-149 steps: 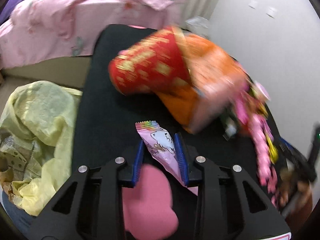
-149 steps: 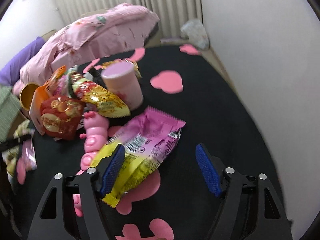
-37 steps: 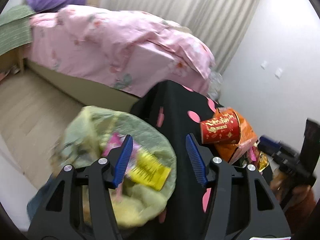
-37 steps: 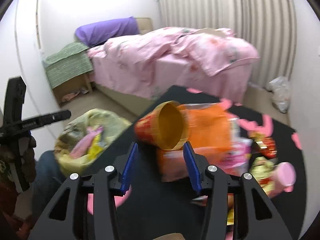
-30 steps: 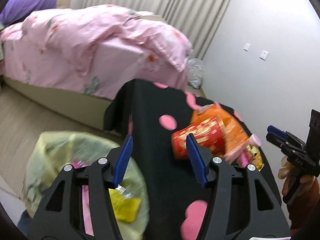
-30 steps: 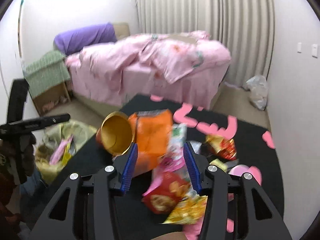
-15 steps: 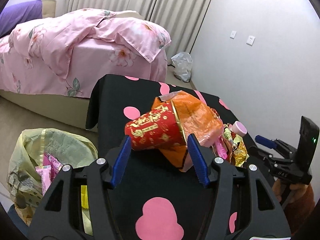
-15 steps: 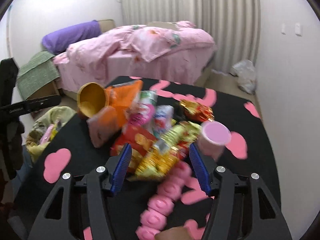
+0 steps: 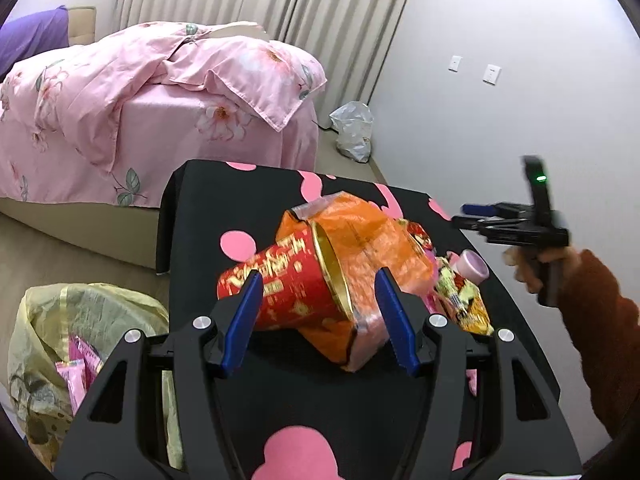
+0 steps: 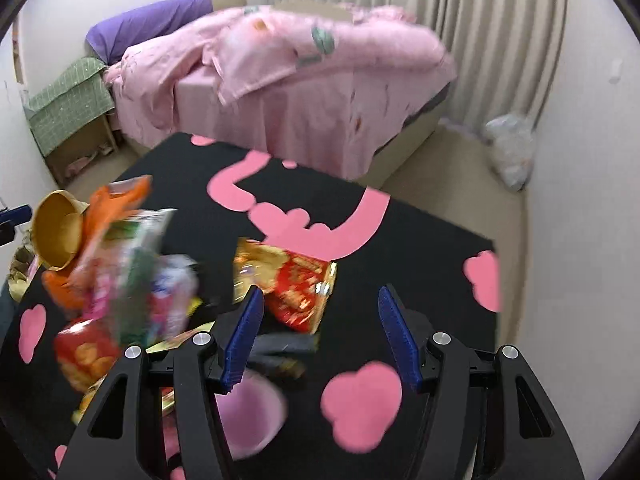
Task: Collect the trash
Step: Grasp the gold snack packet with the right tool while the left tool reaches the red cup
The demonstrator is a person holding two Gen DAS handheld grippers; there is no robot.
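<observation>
Most of the trash is still uncollected: a red paper cup [image 9: 288,284] lies on its side against an orange snack bag [image 9: 372,236] amid a heap of wrappers [image 10: 132,280] on the black, pink-spotted surface [image 9: 208,200]. Only a few pink packets (as far as can be seen) sit in the yellow trash bag [image 9: 80,320] on the floor beside it. The left tongs [image 9: 320,320] hover spread and empty before the cup, and the right tongs [image 10: 320,336] hang spread and empty above a red-and-gold packet [image 10: 296,284], so I judge the job barely begun.

A bed [image 9: 160,92] under pink floral bedding stands against beige curtains [image 9: 280,4], white walls [image 9: 500,20] around, beige floor [image 10: 448,176] below.
</observation>
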